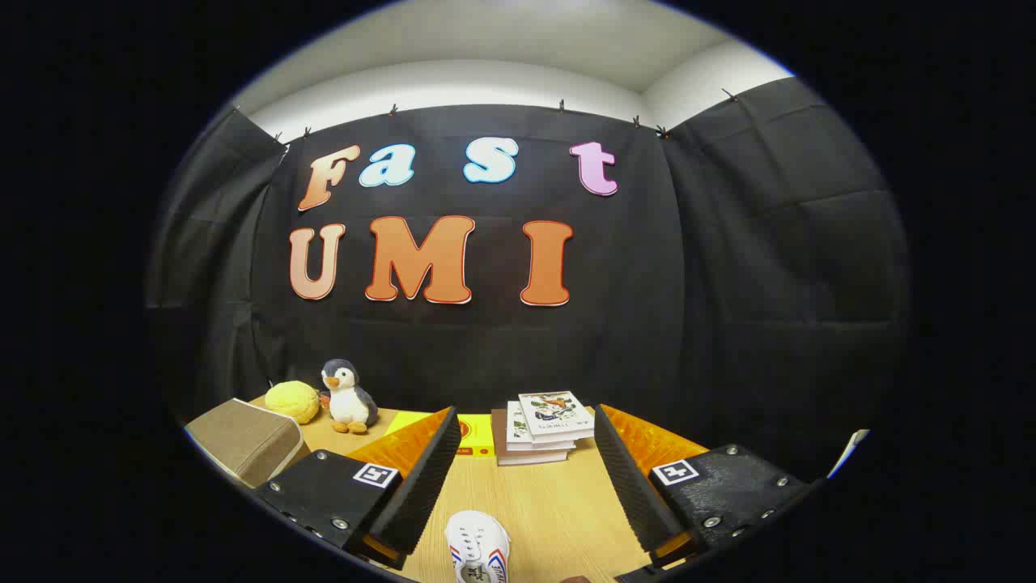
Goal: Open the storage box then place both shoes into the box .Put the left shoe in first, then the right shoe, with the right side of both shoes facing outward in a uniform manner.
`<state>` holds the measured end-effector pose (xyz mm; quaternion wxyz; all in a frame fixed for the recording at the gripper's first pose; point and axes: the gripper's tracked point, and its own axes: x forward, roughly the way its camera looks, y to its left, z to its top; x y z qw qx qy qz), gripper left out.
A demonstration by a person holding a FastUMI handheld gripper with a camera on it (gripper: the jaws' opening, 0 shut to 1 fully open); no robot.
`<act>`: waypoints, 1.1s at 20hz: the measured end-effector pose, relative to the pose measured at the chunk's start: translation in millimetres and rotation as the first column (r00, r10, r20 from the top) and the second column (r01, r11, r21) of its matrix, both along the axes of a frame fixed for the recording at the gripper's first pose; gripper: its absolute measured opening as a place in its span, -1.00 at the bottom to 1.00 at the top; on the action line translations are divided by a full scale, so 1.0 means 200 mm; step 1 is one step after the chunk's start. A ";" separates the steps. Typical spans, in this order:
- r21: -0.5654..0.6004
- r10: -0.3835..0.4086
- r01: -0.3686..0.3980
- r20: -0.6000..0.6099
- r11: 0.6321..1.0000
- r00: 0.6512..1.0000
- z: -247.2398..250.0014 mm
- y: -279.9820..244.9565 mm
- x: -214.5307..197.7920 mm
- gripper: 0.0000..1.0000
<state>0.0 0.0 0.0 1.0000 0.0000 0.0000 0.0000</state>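
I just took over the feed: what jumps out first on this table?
A white shoe lies on the wooden table between the open gripper fingers, untouched. Beyond them sits a stack of books beside a yellow box; further left, a toy penguin and yellow plush.

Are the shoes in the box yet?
Not yet, nothing looks done. The gripper is open and holds nothing. One white shoe lies on the table between the fingers, near their base. A brown box-like thing sits at the side. Opening the box and placing both shoes remain.
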 end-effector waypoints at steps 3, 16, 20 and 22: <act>0.004 0.013 -0.013 -0.004 1.000 1.000 -0.01 0.01 0.02 0.96; 0.025 0.079 -0.078 -0.047 0.997 0.996 -0.09 0.11 0.05 0.96; 0.069 0.106 -0.100 -0.077 0.993 0.991 -0.15 0.16 0.06 0.96; 0.108 0.135 -0.124 -0.100 0.986 0.986 -0.20 0.22 0.07 0.96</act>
